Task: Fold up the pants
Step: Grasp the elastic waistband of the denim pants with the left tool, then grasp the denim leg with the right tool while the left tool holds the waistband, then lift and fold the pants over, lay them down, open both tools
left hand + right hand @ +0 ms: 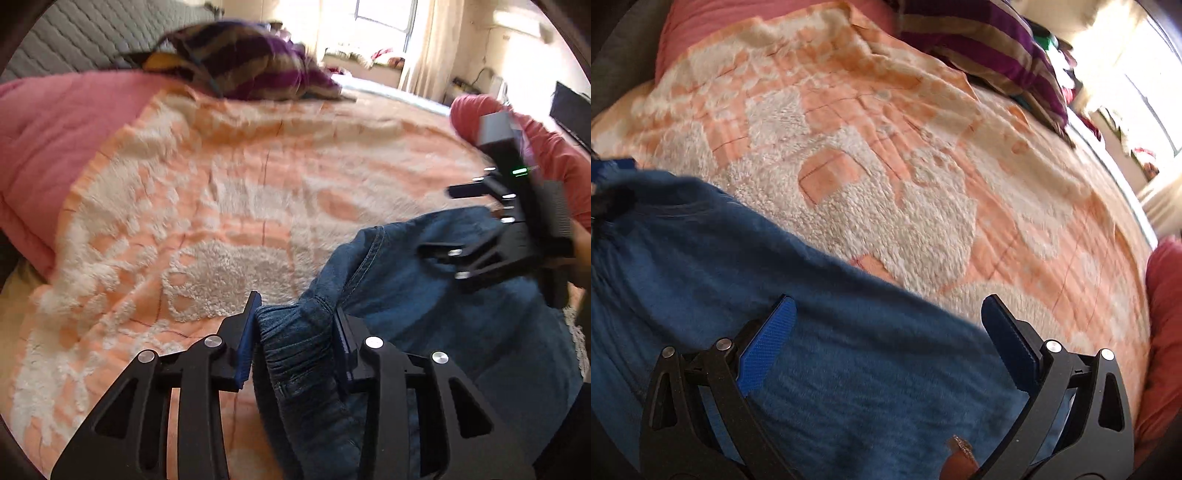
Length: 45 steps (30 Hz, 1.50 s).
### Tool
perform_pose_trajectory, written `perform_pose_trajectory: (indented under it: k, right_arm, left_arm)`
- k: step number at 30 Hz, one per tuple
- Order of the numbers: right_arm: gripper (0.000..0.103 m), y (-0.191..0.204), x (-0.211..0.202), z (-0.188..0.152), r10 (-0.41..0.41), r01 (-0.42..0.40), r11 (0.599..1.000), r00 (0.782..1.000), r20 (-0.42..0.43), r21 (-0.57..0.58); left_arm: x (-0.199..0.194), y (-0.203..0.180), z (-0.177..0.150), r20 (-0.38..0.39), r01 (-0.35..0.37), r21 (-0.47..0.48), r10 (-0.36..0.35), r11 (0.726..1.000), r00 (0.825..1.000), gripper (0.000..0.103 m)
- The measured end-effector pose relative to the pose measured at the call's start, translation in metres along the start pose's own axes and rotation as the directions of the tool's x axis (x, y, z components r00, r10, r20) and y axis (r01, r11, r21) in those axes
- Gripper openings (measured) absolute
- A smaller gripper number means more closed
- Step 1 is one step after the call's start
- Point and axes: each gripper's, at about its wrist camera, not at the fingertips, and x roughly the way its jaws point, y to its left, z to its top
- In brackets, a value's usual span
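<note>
Pink quilt [33,147]: lay along the bed's left edge, tucked under the blanket.

Blanket [229,206]: peach and white, tufted pattern, spread over most of the bed's surface; also filled the upper part of the right wrist view [886,155].

Striped cushion [251,62]: purple and tan, sat at the bed's far edge on the blanket; seen again at the far right corner in the right wrist view [990,48].

Left gripper [295,332]: jaws narrow, clamped on the gathered elastic waistband of the pants [424,317], which bunched up between the blue pads.

Pants: blue denim, heaped at the bed's near right part, on the blanket; in the right wrist view they covered the near left portion [775,295]. A small brown patch [960,458] showed on the denim at the near edge.

Right gripper [886,325]: jaws wide apart, nothing between the pads, positioned over the denim; whether it touched the cloth could not be told. From the left wrist view [443,254] it appeared blurred above the pants' far right side.

Red bolster [476,114]: rested at the bed's right edge.
</note>
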Motion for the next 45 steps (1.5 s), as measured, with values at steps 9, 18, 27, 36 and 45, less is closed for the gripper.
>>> perform_pose_trajectory:
  k: [9, 18, 27, 36, 45]
  right_arm:
    - [0.009, 0.026, -0.006, 0.000, 0.092, -0.088, 0.995, 0.993, 0.077, -0.057]
    - [0.003, 0.011, -0.055, -0.037, 0.129, -0.170, 0.972, 0.962, 0.240, 0.160]
    - [0.002, 0.017, -0.137, -0.095, 0.128, -0.235, 0.943, 0.911, 0.392, 0.236]
    - [0.001, 0.066, -0.195, -0.164, 0.195, -0.304, 0.933, 0.877, 0.438, 0.194]
    - [0.001, 0.118, -0.201, -0.204, 0.265, -0.336, 0.931, 0.890, 0.371, 0.142]
  left_arm:
    - [-0.007, -0.002, 0.000, 0.017, -0.013, 0.016, 0.013, 1.000, 1.000, 0.034]
    - [-0.021, -0.004, -0.003, 0.065, -0.029, 0.037, 0.027, 0.999, 0.998, 0.034]
    - [-0.068, -0.034, -0.020, 0.191, -0.057, 0.137, 0.030, 0.989, 0.981, 0.034]
    - [-0.112, -0.049, -0.071, 0.200, -0.034, 0.182, -0.003, 0.983, 0.980, 0.035]
    - [-0.116, -0.045, -0.114, 0.014, -0.017, 0.177, 0.015, 0.984, 1.000, 0.038]
